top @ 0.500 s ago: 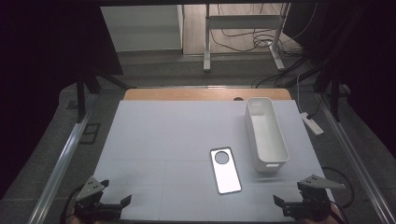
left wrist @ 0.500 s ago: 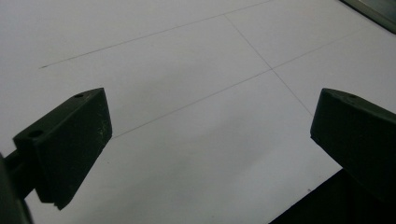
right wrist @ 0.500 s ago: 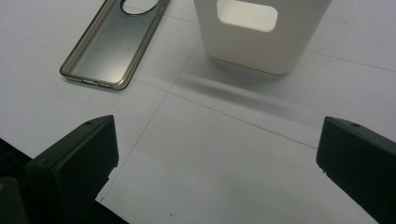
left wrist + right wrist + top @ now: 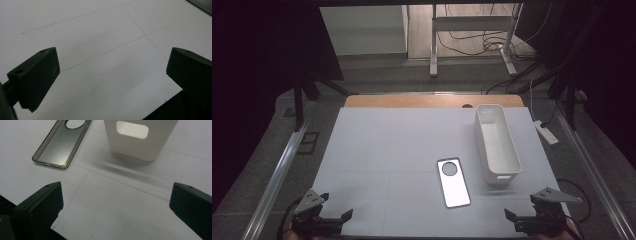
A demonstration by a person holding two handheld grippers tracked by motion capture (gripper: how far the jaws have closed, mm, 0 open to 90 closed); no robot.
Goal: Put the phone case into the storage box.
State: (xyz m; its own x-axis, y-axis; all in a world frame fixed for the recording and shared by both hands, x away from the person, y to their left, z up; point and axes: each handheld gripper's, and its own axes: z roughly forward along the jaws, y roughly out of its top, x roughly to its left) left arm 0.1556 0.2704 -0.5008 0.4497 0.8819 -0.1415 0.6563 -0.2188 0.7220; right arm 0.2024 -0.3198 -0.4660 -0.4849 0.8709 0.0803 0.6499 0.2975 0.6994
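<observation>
The hands holding the grippers are being cut off by the near edge in the high view, so little of them is showing. The far side of the room is sitting in the dark, and the cables on the floor there are hard to make out.

A phone case (image 4: 453, 182) is lying flat on the white table (image 4: 387, 145), near the middle and toward the near side. Its top is being cut off in the right gripper view. A white bin (image 4: 497, 143) is standing just right of the case, not touching it. Its near end has a handle hole (image 4: 132, 129).

The left gripper (image 4: 329, 220) is sitting at the near left corner, jaws spread wide, holding nothing. The right gripper (image 4: 519, 220) is sitting at the near right corner, jaws also wide apart and empty. Nothing is lying between it and the case or bin.
</observation>
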